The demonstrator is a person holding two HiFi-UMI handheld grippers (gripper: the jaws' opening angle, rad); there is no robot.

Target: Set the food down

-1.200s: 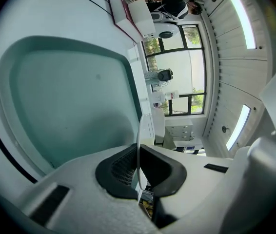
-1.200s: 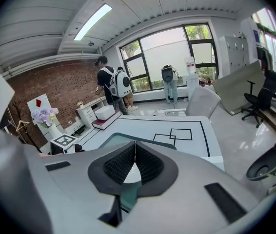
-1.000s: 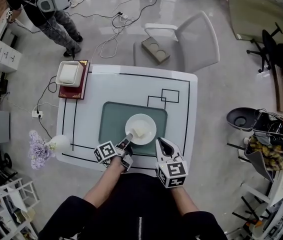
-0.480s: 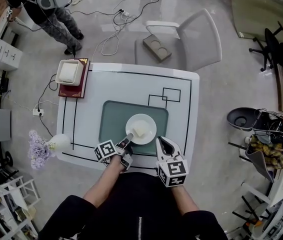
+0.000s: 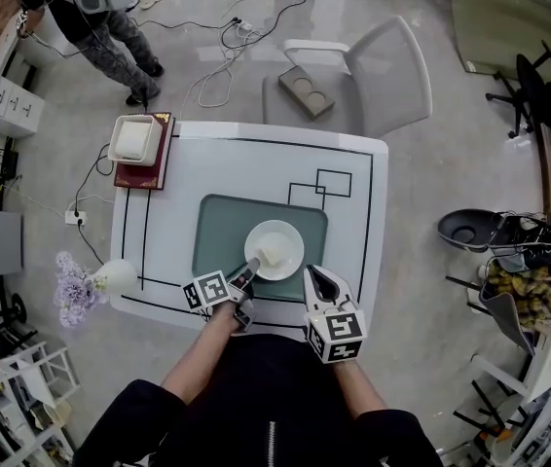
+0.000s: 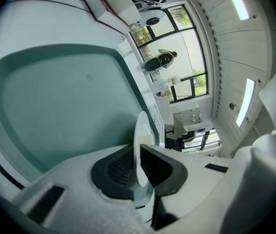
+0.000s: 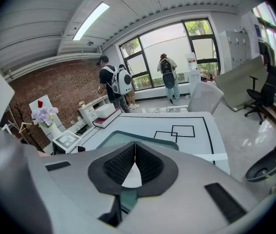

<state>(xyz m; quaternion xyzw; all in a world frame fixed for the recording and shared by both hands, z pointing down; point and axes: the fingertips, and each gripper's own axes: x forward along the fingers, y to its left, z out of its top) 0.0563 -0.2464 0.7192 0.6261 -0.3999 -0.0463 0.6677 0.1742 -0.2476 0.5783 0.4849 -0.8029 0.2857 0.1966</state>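
A white plate [image 5: 274, 249] carrying a pale block of food [image 5: 271, 255] rests on the teal mat [image 5: 219, 232] near the front of the white table [image 5: 344, 232]. My left gripper [image 5: 249, 268] is at the plate's near-left rim. In the left gripper view the thin rim [image 6: 139, 150] stands edge-on between the pads, the food [image 6: 147, 139] just beyond it, and the jaws are opening while still touching the rim. My right gripper [image 5: 312, 278] is just right of the plate, apart from it. In the right gripper view it [image 7: 134, 162] is shut with nothing between its pads.
A red book with a white box [image 5: 139, 144] lies at the table's far left corner. A vase of flowers [image 5: 91, 282] stands off the near left corner. A grey chair [image 5: 373, 76] sits behind the table, with cables and a person [image 5: 91, 8] on the floor beyond.
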